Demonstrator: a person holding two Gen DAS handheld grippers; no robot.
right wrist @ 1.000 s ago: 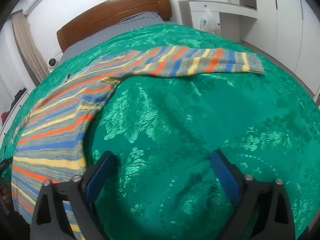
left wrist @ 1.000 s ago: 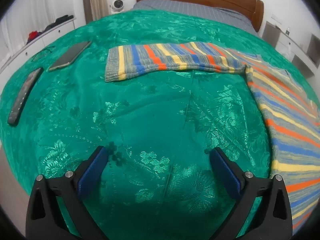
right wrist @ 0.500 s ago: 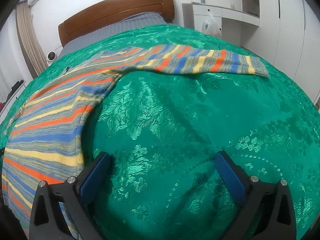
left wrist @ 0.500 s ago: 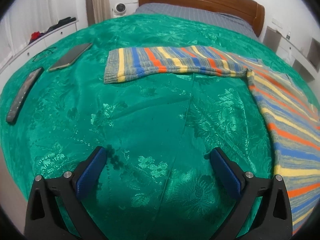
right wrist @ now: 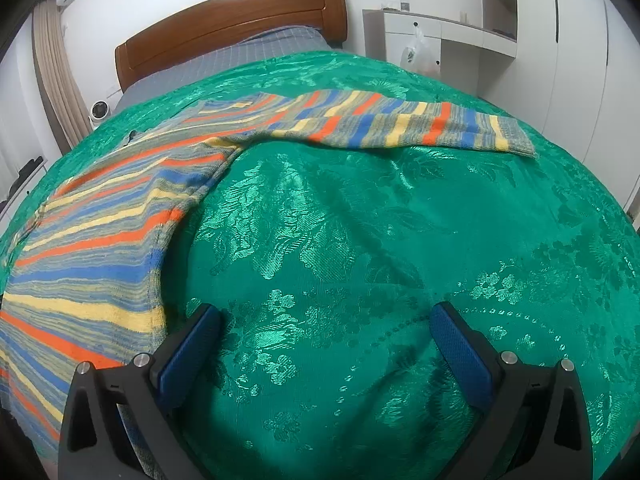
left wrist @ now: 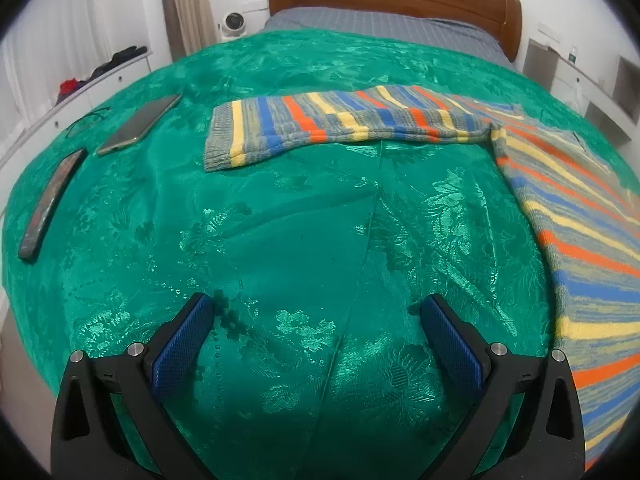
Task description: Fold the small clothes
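Both claws, left claw (left wrist: 316, 312) and right claw (right wrist: 326, 322), gape empty over the slick green satin bedspread (left wrist: 300, 220); pinching the striped knit sweater (right wrist: 100, 240) could snag bedspread too.

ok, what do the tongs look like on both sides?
Same build on both. Left tongs and right tongs: black angular plastic frames, two fingers each faced with blue textured pads, silver round screw heads near the finger bases. No cables, markings, hands or sleeves visible.

No text, label, brand, number or sign can be read in either view.
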